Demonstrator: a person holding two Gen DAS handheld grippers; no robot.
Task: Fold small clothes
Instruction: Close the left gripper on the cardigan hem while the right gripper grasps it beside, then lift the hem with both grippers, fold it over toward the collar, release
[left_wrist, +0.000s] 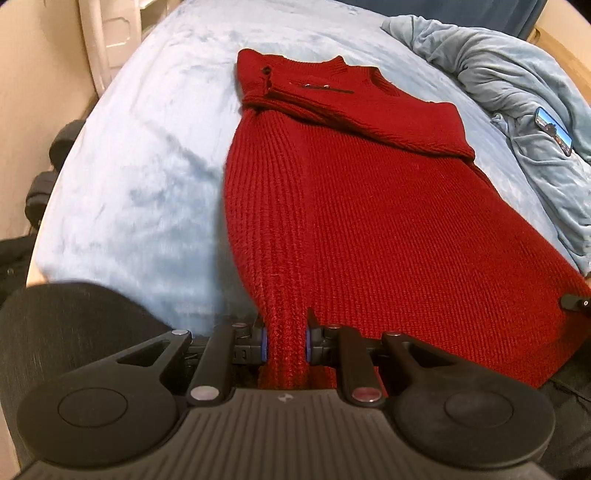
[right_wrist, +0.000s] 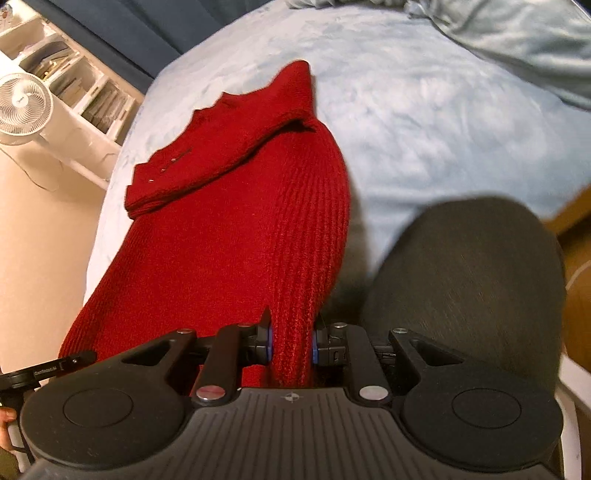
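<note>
Left wrist view: red knit sweater (left_wrist: 369, 206) lies lengthwise down the middle of the bed (left_wrist: 140, 177), collar end toward the far edge, hem at the near edge. Sleeves already folded across the chest, so the body reads as one long strip, prob. ready for a hem-to-collar fold. Left gripper (left_wrist: 285, 341) sits at the hem's left corner w/ fingers clamped on a bunched ridge of knit, blue pads pressing both sides. Grip at a corner makes sense: lifts the edge evenly w/o dragging the middle. Crumpled grey-blue blanket (left_wrist: 517, 92) is pushed to the bed's right edge, a phone (left_wrist: 554, 129) resting on it, both clear of the sweater. Tip of the other tool shows at the hem's right corner.

Right wrist view: right gripper (right_wrist: 291, 343) pinches the hem's right corner the same way, fingers closed on thick ribbing. Sweater runs from here toward the bed's far left. A white fan (right_wrist: 22, 107) and shelving (right_wrist: 85, 85) stand past the bed's left edge. Matching corner holds keep the hem straight.
</note>
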